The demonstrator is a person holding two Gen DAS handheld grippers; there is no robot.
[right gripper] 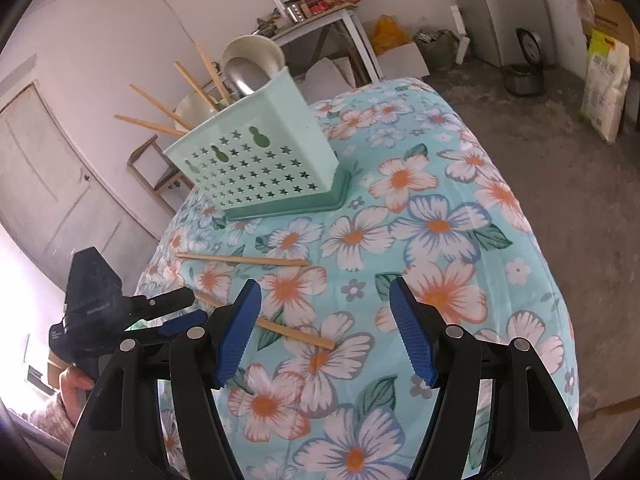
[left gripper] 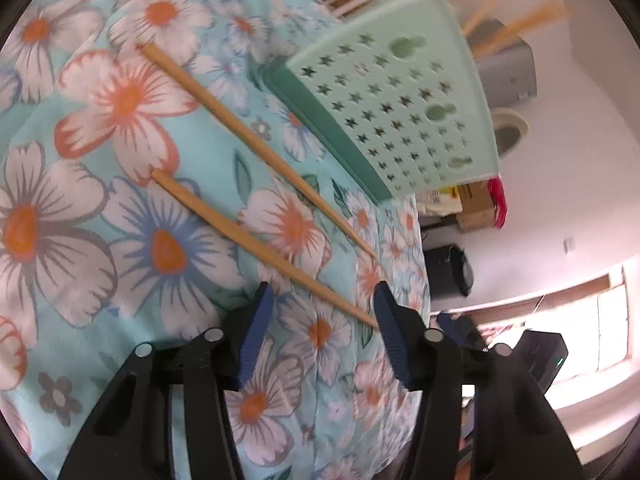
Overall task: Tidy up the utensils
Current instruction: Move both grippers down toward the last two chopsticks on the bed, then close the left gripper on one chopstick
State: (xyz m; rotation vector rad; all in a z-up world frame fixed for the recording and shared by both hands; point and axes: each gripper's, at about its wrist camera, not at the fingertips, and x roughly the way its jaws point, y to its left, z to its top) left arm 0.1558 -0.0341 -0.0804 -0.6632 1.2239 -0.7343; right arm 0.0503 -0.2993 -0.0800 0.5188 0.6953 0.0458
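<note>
Two wooden chopsticks lie on the floral tablecloth. The nearer chopstick (left gripper: 256, 242) (right gripper: 296, 332) has its thin tip between the tips of my open left gripper (left gripper: 324, 300), touching neither pad. The farther chopstick (left gripper: 256, 142) (right gripper: 240, 260) lies beside it, closer to the mint green utensil holder (left gripper: 396, 104) (right gripper: 256, 156). The holder stands upright and holds several chopsticks (right gripper: 160, 108). My right gripper (right gripper: 324, 296) is open and empty above the cloth, just right of the nearer chopstick's thick end. The left gripper (right gripper: 176, 312) also shows at the table's left edge in the right wrist view.
The table (right gripper: 460, 184) is covered with a blue floral cloth and drops off at its left and far edges. Bowls (right gripper: 252, 60) and a cluttered side table (right gripper: 320, 12) stand behind the holder. A door, bags and boxes line the room.
</note>
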